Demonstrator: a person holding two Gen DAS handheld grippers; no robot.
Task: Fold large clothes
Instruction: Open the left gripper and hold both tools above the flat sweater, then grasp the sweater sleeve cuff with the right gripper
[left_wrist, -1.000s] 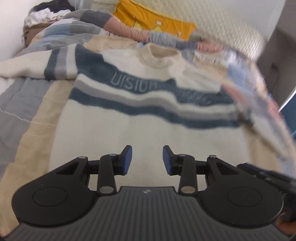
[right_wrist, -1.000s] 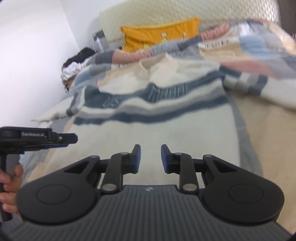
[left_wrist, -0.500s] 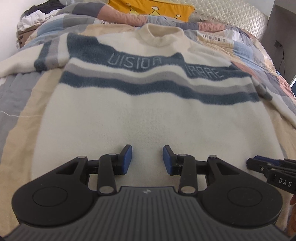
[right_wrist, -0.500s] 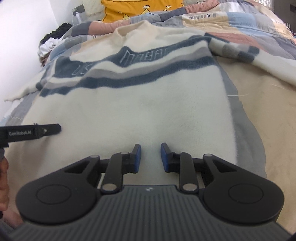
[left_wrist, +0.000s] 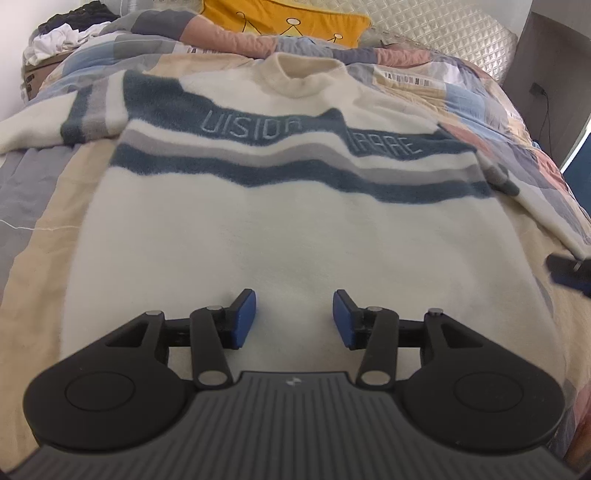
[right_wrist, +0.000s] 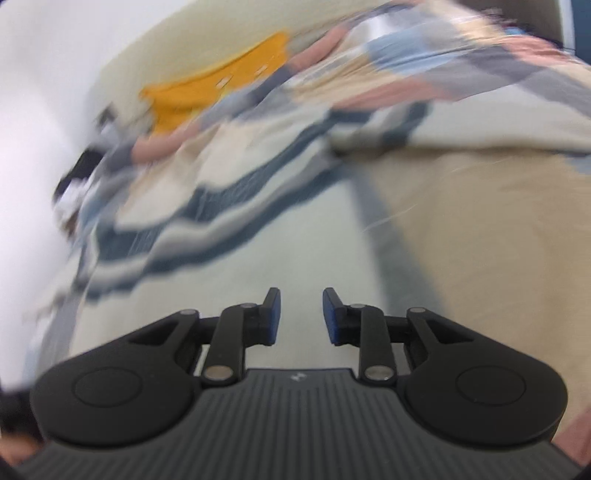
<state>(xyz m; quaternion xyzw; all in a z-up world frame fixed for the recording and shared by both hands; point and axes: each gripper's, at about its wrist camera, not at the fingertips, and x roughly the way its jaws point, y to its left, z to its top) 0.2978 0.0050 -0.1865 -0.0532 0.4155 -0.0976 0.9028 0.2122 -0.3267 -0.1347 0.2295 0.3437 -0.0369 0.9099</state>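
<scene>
A large cream sweater with blue and grey chest stripes lies flat, front up, on the bed, collar at the far end and sleeves spread to both sides. My left gripper is open and empty, just above the sweater's lower middle. My right gripper is open and empty over the sweater's lower right part; this view is blurred by motion. The tip of the right gripper shows at the right edge of the left wrist view, near the right sleeve.
A patchwork quilt covers the bed under the sweater. A yellow pillow and a quilted headboard are at the far end. A pile of clothes sits at the far left by the wall.
The right gripper has swung to the right and tilted, blurring its view. The left gripper has shifted slightly and its jaws have stayed open. The sweater has not moved.
</scene>
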